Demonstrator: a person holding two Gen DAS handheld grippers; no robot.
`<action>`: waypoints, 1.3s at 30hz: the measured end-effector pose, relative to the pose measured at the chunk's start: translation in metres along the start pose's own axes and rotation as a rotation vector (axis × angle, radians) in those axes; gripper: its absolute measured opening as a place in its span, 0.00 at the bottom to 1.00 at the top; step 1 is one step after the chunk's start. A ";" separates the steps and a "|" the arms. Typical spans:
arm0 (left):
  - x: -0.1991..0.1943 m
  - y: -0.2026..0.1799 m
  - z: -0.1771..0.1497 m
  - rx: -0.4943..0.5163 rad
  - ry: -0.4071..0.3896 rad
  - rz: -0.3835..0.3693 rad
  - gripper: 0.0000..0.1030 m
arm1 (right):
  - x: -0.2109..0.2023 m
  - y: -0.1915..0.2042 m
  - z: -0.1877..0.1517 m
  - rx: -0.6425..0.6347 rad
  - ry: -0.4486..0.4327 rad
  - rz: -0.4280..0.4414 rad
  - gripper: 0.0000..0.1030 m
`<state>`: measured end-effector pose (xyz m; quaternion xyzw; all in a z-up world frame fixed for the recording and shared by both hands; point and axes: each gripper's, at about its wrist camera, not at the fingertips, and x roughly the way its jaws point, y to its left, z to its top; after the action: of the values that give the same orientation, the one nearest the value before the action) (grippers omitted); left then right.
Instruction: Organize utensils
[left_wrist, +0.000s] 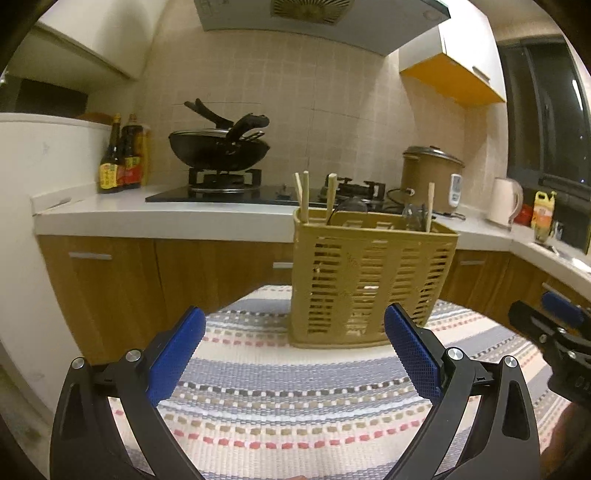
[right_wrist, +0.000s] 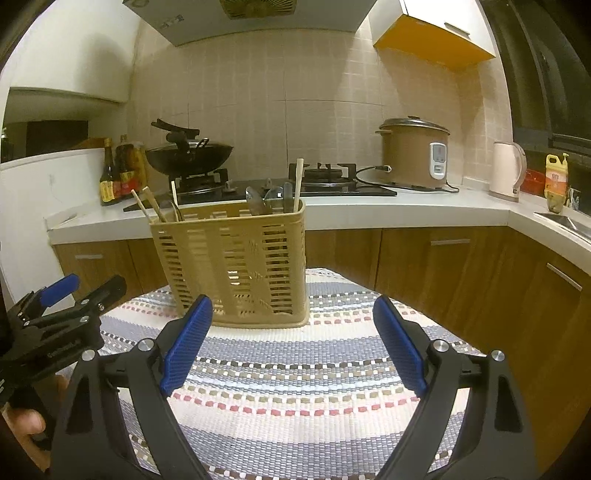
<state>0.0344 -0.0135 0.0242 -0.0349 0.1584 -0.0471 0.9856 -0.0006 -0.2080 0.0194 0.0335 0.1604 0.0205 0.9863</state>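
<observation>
Judging the slotted plastic utensil basket (right_wrist: 236, 266) light, rigid (tippable), we'd grip its rim; both jaws gape empty.

We are in a home kitchen. At centre left a wok (left_wrist: 218, 147) sits on a gas stove (left_wrist: 266, 188) under a range hood (left_wrist: 314, 22). Sauce bottles (left_wrist: 122, 155) stand at left, a rice cooker (right_wrist: 415, 153) and kettle (right_wrist: 508, 170) at right, on a white counter (right_wrist: 369, 212) over wooden cabinets (right_wrist: 443, 266), with a tiled wall (right_wrist: 295, 92) behind.
</observation>
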 end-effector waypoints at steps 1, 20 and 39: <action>0.000 0.000 0.000 0.003 0.001 0.002 0.91 | 0.000 0.001 -0.001 -0.004 -0.001 -0.004 0.85; 0.008 -0.013 -0.008 0.088 0.049 0.023 0.92 | 0.001 -0.009 -0.002 0.039 0.014 -0.021 0.86; 0.011 -0.013 -0.009 0.084 0.077 0.040 0.92 | 0.006 -0.019 -0.002 0.092 0.049 0.003 0.87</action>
<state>0.0408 -0.0279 0.0134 0.0117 0.1947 -0.0353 0.9801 0.0049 -0.2265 0.0138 0.0787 0.1850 0.0152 0.9795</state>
